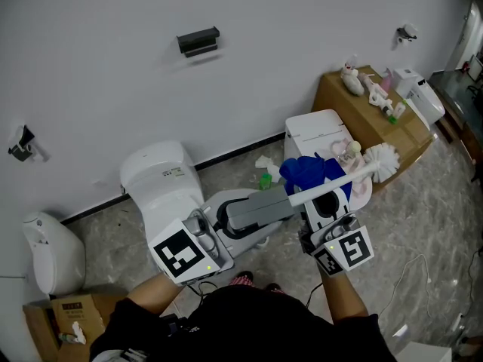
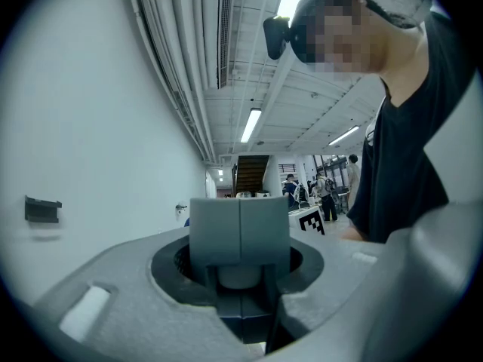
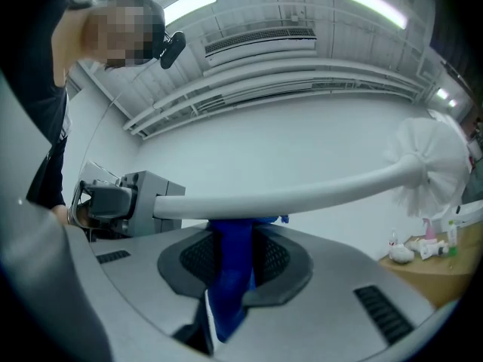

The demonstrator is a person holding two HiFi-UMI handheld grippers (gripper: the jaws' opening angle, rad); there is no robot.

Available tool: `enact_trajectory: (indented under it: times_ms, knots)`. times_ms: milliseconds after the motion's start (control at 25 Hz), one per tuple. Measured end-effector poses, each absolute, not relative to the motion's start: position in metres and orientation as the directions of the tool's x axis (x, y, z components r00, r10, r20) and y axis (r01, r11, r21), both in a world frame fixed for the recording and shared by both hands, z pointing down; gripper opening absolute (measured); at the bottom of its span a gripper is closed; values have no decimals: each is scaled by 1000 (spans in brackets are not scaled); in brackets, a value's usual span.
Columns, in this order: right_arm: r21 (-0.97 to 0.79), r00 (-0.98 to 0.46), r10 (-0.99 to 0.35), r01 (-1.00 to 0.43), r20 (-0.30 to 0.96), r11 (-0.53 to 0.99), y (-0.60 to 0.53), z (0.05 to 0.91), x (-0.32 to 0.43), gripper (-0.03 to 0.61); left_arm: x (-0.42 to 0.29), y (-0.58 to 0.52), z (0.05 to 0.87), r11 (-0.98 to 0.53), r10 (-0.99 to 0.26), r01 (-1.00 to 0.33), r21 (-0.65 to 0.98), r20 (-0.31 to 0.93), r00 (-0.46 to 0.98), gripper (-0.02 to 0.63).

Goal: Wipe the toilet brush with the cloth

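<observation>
My left gripper (image 1: pixel 283 200) lies level, shut on the grey grip end (image 2: pixel 239 232) of the toilet brush. The brush's white handle (image 1: pixel 336 181) runs right to the white bristle head (image 1: pixel 383 161). In the right gripper view the handle (image 3: pixel 302 194) crosses just above the jaws, with the bristle head (image 3: pixel 430 157) at the right and the left gripper (image 3: pixel 113 198) at the left. My right gripper (image 1: pixel 326 200) sits under the handle, shut on a blue cloth (image 1: pixel 309 172). The cloth (image 3: pixel 230 274) hangs pinched between the jaws and reaches up to the handle.
A white toilet (image 1: pixel 162 183) stands by the wall at the left. A white box (image 1: pixel 317 130) and a brown cabinet (image 1: pixel 355 115) carrying bottles stand at the right. A green item (image 1: pixel 266 179) lies on the floor. A white bin (image 1: pixel 49 251) and a cardboard box (image 1: pixel 72 315) are at the lower left.
</observation>
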State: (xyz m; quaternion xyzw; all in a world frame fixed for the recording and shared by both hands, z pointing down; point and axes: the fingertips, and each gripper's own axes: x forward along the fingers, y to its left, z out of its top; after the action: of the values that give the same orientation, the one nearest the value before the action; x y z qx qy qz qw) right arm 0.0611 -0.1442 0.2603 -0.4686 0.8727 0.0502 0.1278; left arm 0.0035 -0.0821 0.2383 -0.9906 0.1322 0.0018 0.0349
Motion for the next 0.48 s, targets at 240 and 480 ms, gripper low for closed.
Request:
enact_trajectory:
  times_ms: [240,480]
  knots:
    - [-43,-498,-823,-848,-272,528,-148,258,73,78,0,-83,236,-961,-267,-268,-69,-11,964,160]
    - [-70,-472,-836,-858,-280,508,-148,257,85,80,0,-82,232,-961,-268,-269,-66,-20,963,160]
